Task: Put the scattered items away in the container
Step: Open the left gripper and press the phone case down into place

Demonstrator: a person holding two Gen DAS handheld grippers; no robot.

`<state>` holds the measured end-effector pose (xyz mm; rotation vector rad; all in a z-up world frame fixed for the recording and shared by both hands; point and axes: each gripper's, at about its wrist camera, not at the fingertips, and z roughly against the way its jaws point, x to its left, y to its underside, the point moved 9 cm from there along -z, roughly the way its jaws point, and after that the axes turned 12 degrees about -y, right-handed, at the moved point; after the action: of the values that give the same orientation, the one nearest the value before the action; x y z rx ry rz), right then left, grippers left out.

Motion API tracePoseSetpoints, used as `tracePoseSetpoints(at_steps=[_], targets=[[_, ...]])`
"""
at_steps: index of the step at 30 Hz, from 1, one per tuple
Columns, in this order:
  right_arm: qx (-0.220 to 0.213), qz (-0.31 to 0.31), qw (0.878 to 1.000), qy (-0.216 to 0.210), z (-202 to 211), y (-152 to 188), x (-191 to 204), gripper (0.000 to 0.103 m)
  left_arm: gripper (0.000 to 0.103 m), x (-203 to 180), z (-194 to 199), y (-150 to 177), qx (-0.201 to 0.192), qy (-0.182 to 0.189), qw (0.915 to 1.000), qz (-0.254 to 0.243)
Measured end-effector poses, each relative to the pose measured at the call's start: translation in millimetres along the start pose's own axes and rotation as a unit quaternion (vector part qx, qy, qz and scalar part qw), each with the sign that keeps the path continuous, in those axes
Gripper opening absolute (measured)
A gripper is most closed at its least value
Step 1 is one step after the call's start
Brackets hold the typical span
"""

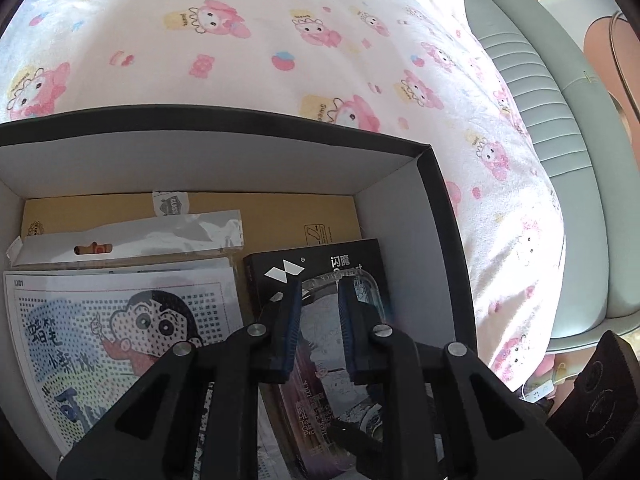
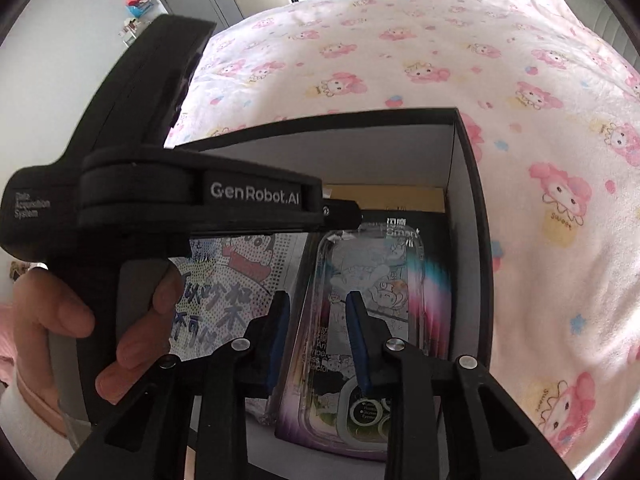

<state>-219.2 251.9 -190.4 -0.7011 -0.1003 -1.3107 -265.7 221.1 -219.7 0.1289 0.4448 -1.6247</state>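
A black, white-lined box (image 1: pixel 240 120) (image 2: pixel 320 120) sits on a pink cartoon blanket (image 1: pixel 280 40). Inside, a clear phone-case package (image 1: pixel 320 336) (image 2: pixel 372 280) lies partly on a black carton (image 1: pixel 344 256). Beside them are a cartoon dot-print sheet (image 1: pixel 120 340) (image 2: pixel 232 280), a white bag (image 1: pixel 140 240) and a yellow envelope (image 1: pixel 260 216). My left gripper (image 1: pixel 320 284) hovers over the package's far end with its pads close together. My right gripper (image 2: pixel 317 296) is over the package's near half, jaws narrow. The package shows behind both gaps. I cannot tell whether any pad touches it.
A person's hand (image 2: pixel 60 312) grips the left tool's black housing (image 2: pixel 160 192), which hides the box's left part in the right wrist view. A pale green padded bed frame (image 1: pixel 560 120) runs along the blanket's right edge. A dark round-marked object (image 1: pixel 600 392) sits beyond the box's right wall.
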Motion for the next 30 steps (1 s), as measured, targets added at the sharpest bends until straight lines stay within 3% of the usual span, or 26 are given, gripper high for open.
tracePoseSetpoints(at_steps=[5,9,15,19,23,25,27,30], targets=[[0.021,-0.004,1.000,-0.002,-12.5,2.9,1.1,0.025,0.016,-9.2,0.1,5.3,0.016,0.026,0.9994,-0.018],[0.029,-0.014,0.999,-0.019,-16.8,6.5,3.5,0.025,0.016,11.6,6.2,1.2,-0.006,-0.018,0.9998,-0.001],[0.035,-0.020,0.999,-0.033,-25.1,2.6,0.2,0.025,0.017,-1.0,-10.3,4.6,0.027,0.009,0.9995,-0.015],[0.027,-0.042,0.997,-0.055,-16.7,0.7,2.0,0.025,0.017,-14.0,-9.2,5.5,0.042,0.055,0.9975,-0.012],[0.016,-0.048,0.997,-0.057,-7.1,0.5,0.5,0.025,0.017,-1.5,-3.3,-4.1,-0.002,0.009,1.0000,0.001],[0.024,-0.040,0.998,-0.040,-9.7,3.1,0.2,0.024,0.017,4.2,-9.3,-0.7,0.019,0.011,0.9996,0.018],[0.030,-0.043,0.998,-0.034,-11.3,5.7,1.6,0.024,0.017,0.0,-10.3,5.1,0.038,0.039,0.9983,0.021],[0.028,-0.059,0.997,-0.047,-9.8,9.1,2.5,0.024,0.017,-4.3,-12.9,21.9,0.061,0.025,0.9978,-0.001]])
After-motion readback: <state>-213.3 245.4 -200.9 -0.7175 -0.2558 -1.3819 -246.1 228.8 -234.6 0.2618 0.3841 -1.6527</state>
